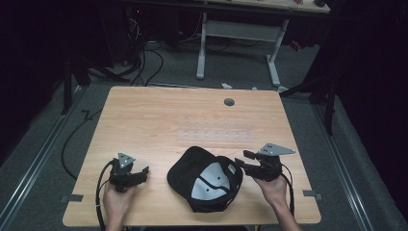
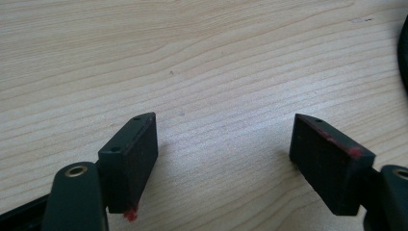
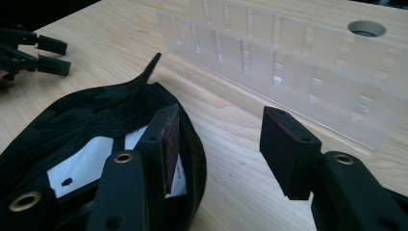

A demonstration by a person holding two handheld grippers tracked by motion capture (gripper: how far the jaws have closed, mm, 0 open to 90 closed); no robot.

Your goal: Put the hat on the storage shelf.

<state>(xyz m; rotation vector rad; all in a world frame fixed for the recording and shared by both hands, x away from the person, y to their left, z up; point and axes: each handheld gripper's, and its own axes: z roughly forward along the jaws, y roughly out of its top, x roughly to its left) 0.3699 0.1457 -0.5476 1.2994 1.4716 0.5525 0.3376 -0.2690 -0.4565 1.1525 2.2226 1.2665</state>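
A black cap (image 1: 204, 180) lies upside down near the table's front middle, its white lining facing up. My left gripper (image 1: 143, 173) rests open on the wood left of the cap, apart from it. In the left gripper view its jaws (image 2: 223, 130) stand wide over bare wood, and the cap's edge (image 2: 403, 48) shows at the far right. My right gripper (image 1: 240, 160) is open at the cap's right rim. In the right gripper view (image 3: 221, 120) one finger (image 3: 161, 144) hangs over the cap (image 3: 96, 125) and the other over bare table.
A clear plastic tray (image 1: 216, 131) with several compartments lies flat behind the cap, also seen close ahead as the clear plastic tray (image 3: 288, 53). A round cable hole (image 1: 229, 102) sits near the far edge. Beyond the table stand desk legs and cables.
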